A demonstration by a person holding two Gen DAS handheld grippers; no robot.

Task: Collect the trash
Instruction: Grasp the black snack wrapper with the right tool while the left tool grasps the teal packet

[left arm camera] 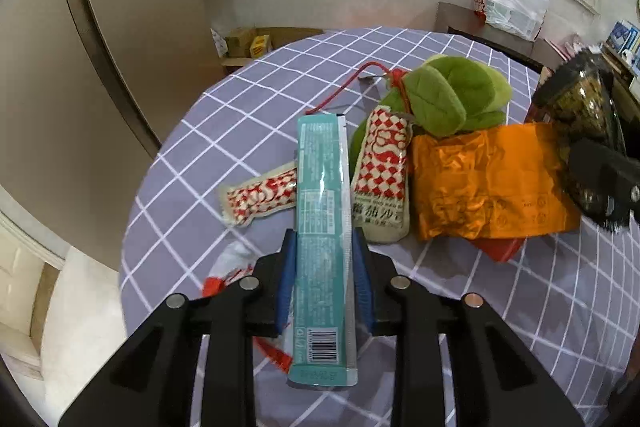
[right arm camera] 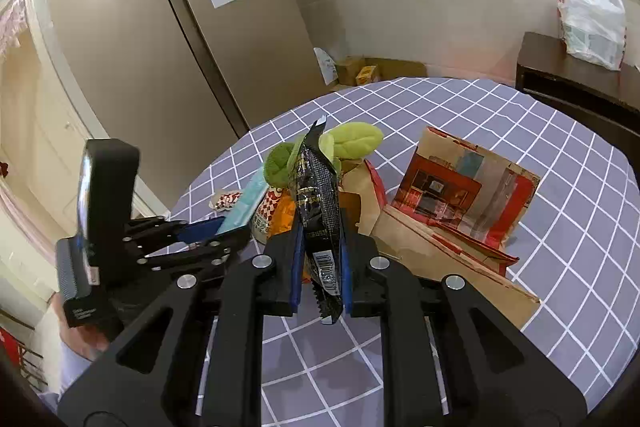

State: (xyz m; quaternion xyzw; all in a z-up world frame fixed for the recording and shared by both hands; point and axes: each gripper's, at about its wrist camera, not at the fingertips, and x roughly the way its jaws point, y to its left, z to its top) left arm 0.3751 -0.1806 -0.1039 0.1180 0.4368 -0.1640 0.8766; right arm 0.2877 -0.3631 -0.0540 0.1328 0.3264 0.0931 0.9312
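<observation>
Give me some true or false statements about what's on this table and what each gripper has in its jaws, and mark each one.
1. The left gripper is closed on a long teal wrapper. True.
2. The right gripper is empty. False: its jaws pinch a black wrapper.
3. The tablecloth is grey-purple with white grid lines. True.
4. The green plush leaf toy hangs from the left gripper. False: it lies on the table behind the orange foil bag.
5. A brown paper bag lies on the table in the right wrist view. True.
6. Both red-and-white checked packets are already off the table. False: both lie beside the teal wrapper.
</observation>
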